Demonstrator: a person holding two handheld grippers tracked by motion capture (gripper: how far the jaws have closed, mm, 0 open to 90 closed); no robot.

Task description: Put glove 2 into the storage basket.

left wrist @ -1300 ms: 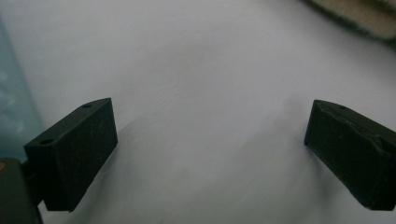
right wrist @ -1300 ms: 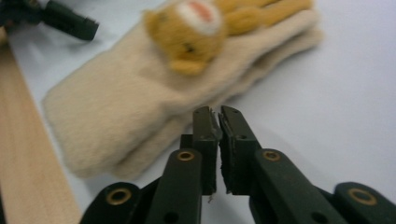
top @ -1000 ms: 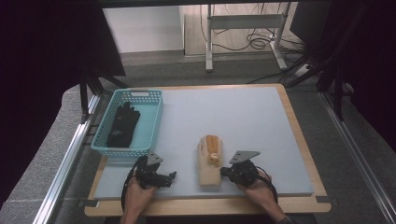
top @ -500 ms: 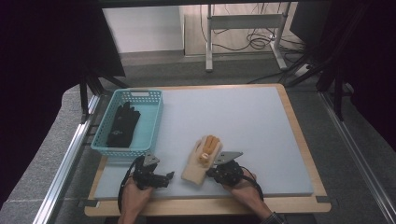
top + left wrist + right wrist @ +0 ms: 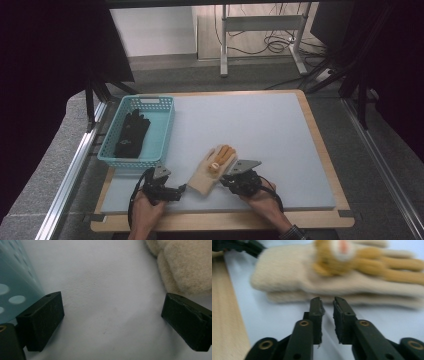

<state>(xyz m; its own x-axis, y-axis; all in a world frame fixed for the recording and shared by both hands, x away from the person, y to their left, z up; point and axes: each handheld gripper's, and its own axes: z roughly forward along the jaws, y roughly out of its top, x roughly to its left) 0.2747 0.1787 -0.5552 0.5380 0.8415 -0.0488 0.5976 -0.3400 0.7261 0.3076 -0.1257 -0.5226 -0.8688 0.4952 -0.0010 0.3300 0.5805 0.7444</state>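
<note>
A beige knitted glove (image 5: 212, 167) with orange fingers lies tilted on the pale blue mat (image 5: 260, 125), cuff toward the front left. In the right gripper view the glove (image 5: 299, 277) lies in two stacked beige layers. My right gripper (image 5: 227, 181) sits just right of the cuff. Its jaws (image 5: 327, 307) have just been opening and stand a narrow gap apart, short of the glove's edge, with nothing between them. My left gripper (image 5: 177, 192) rests on the mat, wide open (image 5: 112, 320), with the glove's cuff (image 5: 185, 270) just beyond its right jaw.
A teal basket (image 5: 135, 161) at the mat's left holds a black glove (image 5: 131, 135); its wall (image 5: 12, 285) is close beside my left gripper. A wooden board edges the mat at the front. A metal rail runs along the table's left side.
My right gripper moved left along the front of the mat, and the glove swung from upright to tilted, its cuff now farther left. The left gripper stayed put.
</note>
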